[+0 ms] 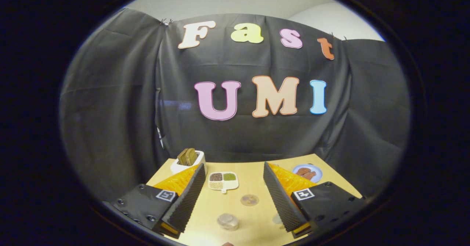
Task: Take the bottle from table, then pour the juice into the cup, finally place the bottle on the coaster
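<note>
Reaching down for the bottle [227, 243] looks like the step in hand, and doing it well means lowering the gripper [232, 198] until its wide-apart fingers, which hold nothing, straddle the bottle's body rather than its top. A small dark rounded shape nearest the camera, on the near side of the cup [227, 221], may be that bottle's cap, though too little shows to be sure. The clear cup stands on the tabletop [253, 187] between the fingers. Just beyond the cup lies the round coaster [249, 200]. Farther past the cup sits a divided dish of grains [223, 181], with a toaster [188, 160] and a plate [307, 173] near the far edge.
</note>
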{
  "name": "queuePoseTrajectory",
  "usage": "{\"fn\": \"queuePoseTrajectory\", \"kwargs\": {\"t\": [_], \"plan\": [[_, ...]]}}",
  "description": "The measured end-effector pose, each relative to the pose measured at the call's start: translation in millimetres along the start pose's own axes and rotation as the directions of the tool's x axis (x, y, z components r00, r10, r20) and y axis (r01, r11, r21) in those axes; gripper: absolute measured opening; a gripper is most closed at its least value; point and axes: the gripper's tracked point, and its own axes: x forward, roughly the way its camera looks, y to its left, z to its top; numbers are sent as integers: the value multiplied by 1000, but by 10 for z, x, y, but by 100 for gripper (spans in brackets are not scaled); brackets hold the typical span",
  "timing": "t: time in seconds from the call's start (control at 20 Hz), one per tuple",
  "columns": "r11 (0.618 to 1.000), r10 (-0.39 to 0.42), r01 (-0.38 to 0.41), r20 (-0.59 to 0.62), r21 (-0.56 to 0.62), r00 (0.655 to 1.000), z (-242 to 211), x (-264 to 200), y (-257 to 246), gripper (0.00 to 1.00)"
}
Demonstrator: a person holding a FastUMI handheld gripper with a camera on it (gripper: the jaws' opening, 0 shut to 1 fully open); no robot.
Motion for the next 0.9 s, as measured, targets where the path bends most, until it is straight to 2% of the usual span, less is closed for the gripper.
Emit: {"fn": "queuePoseTrajectory", "kwargs": {"t": [0.25, 0.55, 0.75, 0.9], "plan": [[1000, -5, 4, -39, -19, 999, -245, -69, 246, 99], [999, 17, -13, -98, 37, 995, -623, -205, 670, 100], [995, 32, -16, -166, 94, 986, -1016, -408, 929, 100], [997, 13, 5, -225, 80, 974, -1345, -514, 1027, 100]]}}
